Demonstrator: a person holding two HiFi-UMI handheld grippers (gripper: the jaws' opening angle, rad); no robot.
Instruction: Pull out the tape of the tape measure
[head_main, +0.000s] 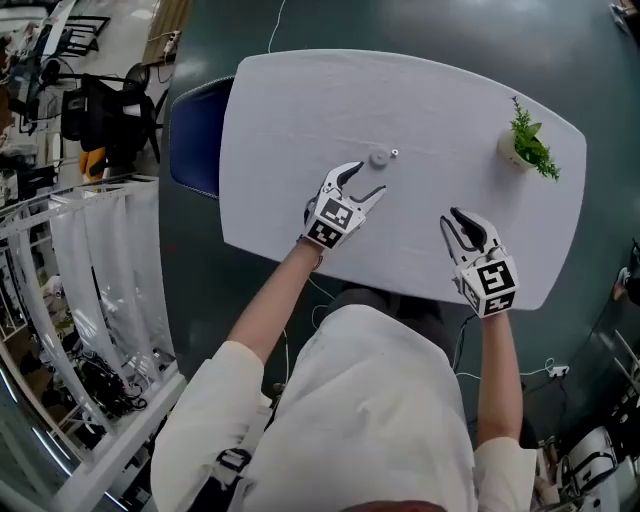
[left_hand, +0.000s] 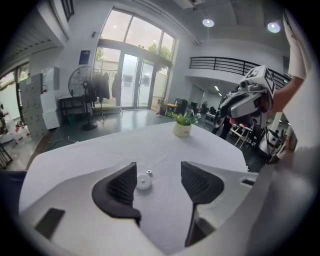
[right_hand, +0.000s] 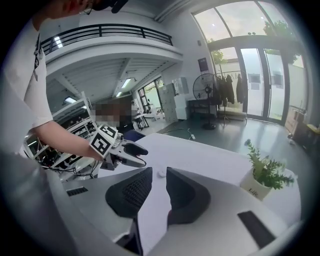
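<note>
Shoulders and torso in a white shirt (head_main: 370, 400) fill the bottom of the head view, with both bare forearms reaching forward over a white table (head_main: 300, 100).

Nearest the person, the right gripper (head_main: 452, 220) hovers above the table's near edge. In its own view its jaws stand only a narrow gap apart and grip nothing; bare tabletop shows through the gap.

A little farther out and to the left, the left gripper (head_main: 366, 180) is held above the middle of the table. Its jaws are spread wide and hold nothing. Its dark ribbed pads (left_hand: 122, 187) frame the tabletop in the left gripper view.

Just beyond the left gripper's fingertips lies the tape measure (head_main: 379, 157), a small round pale-grey disc flat on the table. A small ring-shaped tab (head_main: 394, 153) lies right beside it. In the left gripper view the disc appears between the jaws, closer to the left-hand pad, but it lies on the table beyond them and no pad touches it. No length of tape can be made out.

Farther off, near the table's far right corner, stands a small green plant in a pale pot (head_main: 527, 145), well apart from both grippers.

Past the table's left end is a dark blue chair (head_main: 197, 135) on a dark floor.
</note>
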